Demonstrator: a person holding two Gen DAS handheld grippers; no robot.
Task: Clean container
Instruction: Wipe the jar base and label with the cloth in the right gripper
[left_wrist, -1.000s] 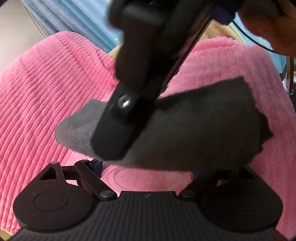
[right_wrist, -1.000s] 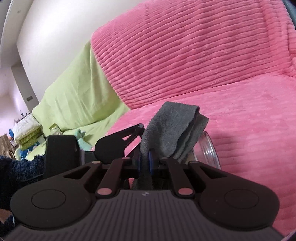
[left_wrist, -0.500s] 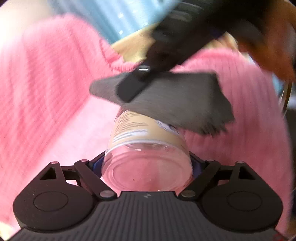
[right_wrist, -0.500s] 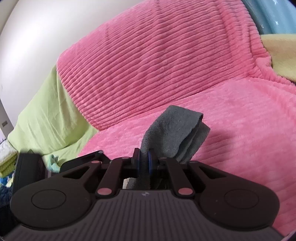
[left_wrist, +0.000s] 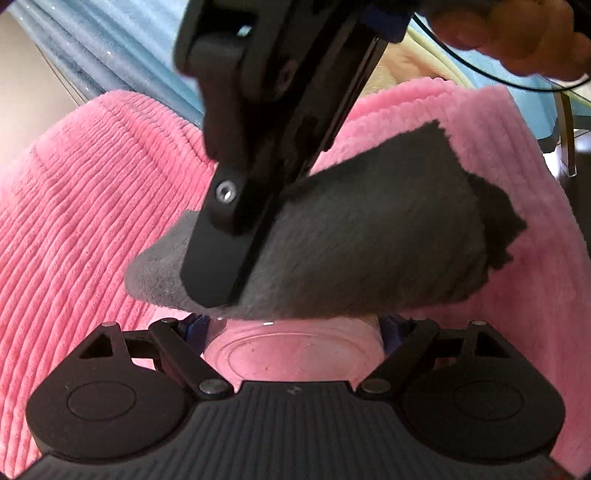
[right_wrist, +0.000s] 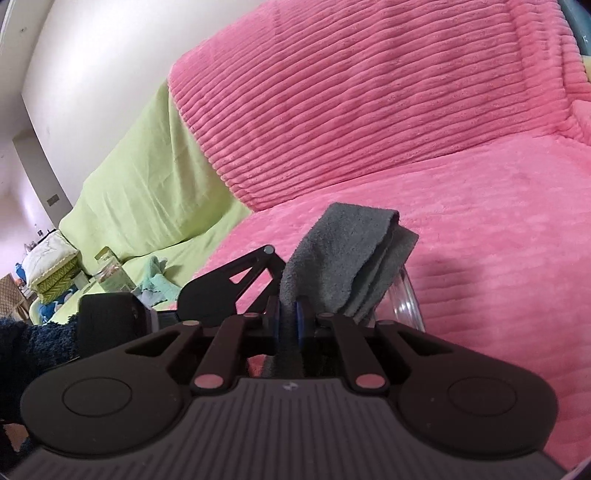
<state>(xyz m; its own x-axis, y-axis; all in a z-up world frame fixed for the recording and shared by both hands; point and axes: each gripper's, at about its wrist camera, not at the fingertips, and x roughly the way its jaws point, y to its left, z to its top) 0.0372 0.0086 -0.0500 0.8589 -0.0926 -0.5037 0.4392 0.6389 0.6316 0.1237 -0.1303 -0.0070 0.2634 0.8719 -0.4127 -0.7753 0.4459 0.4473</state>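
Wiping step: clear glass jar (left_wrist: 295, 350), base toward camera, clamped in left gripper (left_wrist: 291, 332) above pink ribbed blanket (left_wrist: 92, 229); right gripper (right_wrist: 290, 325) clenched on folded grey cloth (right_wrist: 343, 258) draped over jar; next, likely rub along the glass.

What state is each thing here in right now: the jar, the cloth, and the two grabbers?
Glass jar: lying sideways, base toward the camera, clamped between the jaws.
Grey cloth: folded, draped over the jar's side.
Left gripper: shut on the jar.
Right gripper: shut on the cloth.
Pink blanket: spread over the sofa.
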